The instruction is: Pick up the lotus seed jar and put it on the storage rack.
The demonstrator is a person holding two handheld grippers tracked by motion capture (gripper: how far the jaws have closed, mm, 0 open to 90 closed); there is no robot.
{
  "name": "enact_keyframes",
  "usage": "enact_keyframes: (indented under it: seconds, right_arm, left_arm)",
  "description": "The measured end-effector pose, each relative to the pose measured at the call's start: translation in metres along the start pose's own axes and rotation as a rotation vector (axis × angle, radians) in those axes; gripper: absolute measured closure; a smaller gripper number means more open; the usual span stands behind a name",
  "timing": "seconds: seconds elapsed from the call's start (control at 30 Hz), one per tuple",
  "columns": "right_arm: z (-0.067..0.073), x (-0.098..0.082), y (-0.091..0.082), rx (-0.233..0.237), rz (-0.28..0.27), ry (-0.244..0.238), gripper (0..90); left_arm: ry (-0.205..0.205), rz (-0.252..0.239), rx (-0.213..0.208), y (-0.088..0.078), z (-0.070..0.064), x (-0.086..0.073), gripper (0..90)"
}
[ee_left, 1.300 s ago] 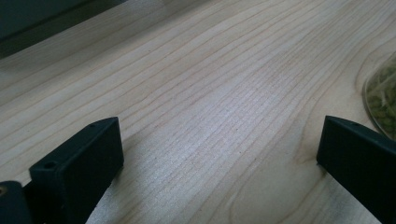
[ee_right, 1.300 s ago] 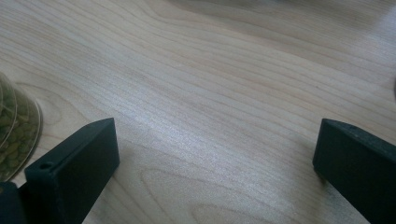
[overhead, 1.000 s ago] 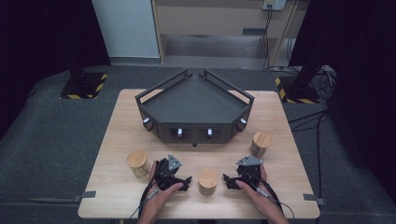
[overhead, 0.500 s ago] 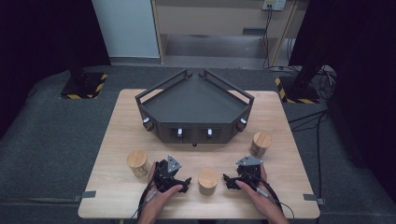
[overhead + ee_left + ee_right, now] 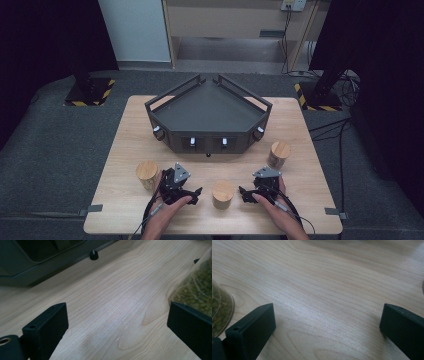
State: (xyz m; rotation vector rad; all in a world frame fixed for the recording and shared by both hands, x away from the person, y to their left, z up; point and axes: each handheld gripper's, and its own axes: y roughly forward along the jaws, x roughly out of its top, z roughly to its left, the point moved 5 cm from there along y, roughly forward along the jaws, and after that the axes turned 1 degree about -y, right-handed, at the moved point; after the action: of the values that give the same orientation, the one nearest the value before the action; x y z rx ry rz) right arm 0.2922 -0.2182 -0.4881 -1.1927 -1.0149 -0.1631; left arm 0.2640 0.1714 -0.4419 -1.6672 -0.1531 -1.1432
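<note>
Three clear jars with wooden lids stand on the wooden table: one at the left [image 5: 147, 174], one in the middle near the front [image 5: 222, 194], one at the right [image 5: 278, 154]. My left gripper [image 5: 196, 196] sits just left of the middle jar and points at it. Its jaws have just been closing a little, but they stand wide with only bare table between them [image 5: 117, 312]. The green-filled jar [image 5: 195, 292] sits by its right jaw. My right gripper [image 5: 243, 195] is open on the jar's other side, over bare wood [image 5: 327, 311], with the jar [image 5: 219, 312] at the left edge.
A dark angular tray on small feet [image 5: 175, 137] takes up the middle and back of the table, with knobs along its front wall. Cables trail from both grippers toward the front edge. Grey floor surrounds the table.
The left gripper has lifted slightly. The right gripper and the three jars have kept their places.
</note>
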Motion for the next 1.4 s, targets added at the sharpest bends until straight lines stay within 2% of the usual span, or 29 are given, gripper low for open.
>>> enact_keyframes:
  seconds: [0.67,1.4]
  right_arm:
    - [0.001,0.0,0.0,-0.003,0.0,0.003,0.4]
    - [0.001,0.0,0.0,-0.003,0.0,0.003,0.4]
  left_arm:
    - [0.0,-0.024,0.0,-0.022,0.007,0.01,2.8]
    - [-0.015,-0.052,0.033,-0.052,0.03,0.017,2.9]
